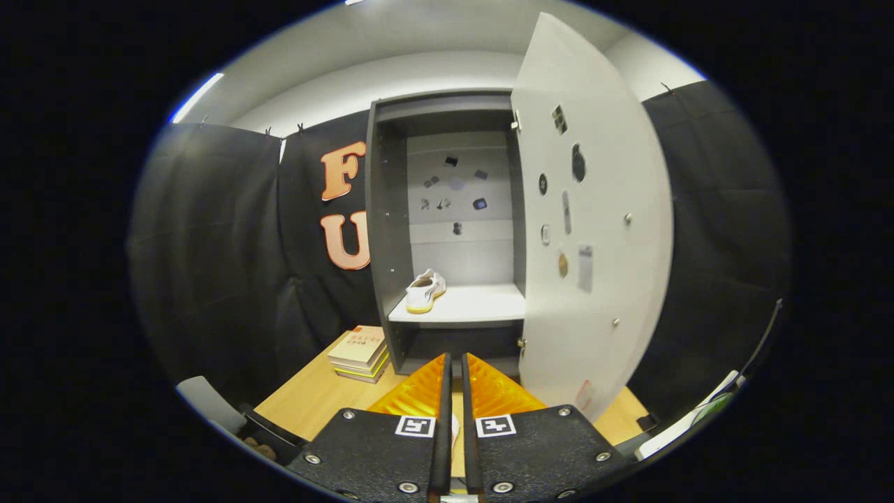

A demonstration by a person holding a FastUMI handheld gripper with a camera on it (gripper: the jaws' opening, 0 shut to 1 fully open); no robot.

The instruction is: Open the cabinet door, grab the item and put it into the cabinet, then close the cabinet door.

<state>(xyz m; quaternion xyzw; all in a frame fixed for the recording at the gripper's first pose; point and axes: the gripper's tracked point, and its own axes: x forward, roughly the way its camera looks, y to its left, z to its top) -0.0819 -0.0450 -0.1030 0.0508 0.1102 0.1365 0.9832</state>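
Wooden tabletop (307, 405) lies under your gripper (454, 370), whose two fingers are pressed together with just a thin slit between them — nothing is pinched there. The fingertips point toward the foot of the cabinet (384, 230), which stands on the table just ahead of them.

Your cabinet door (594, 209) is swung wide open on hinges at the cabinet's right side, and its pale inner face stands to the right of the fingers, reaching down close beside the right finger. Small stickers and markers are scattered over that face, along with a couple of small knobs or screws.

Inside the dark grey cabinet you have one light shelf (482, 304). On it, at the left front corner, sits the item — a white shoe (426, 290) with a yellowish sole, its toe toward you and slightly left. The rest of that shelf is bare. Below the shelf is a dark lower compartment; you cannot tell what is in it. The pale back panel above the shelf carries a few small dark stickers.

Left of the cabinet base, touching or just beside it, a short stack of books (360, 353) rests on the table. Black cloth hangs behind and to both sides.
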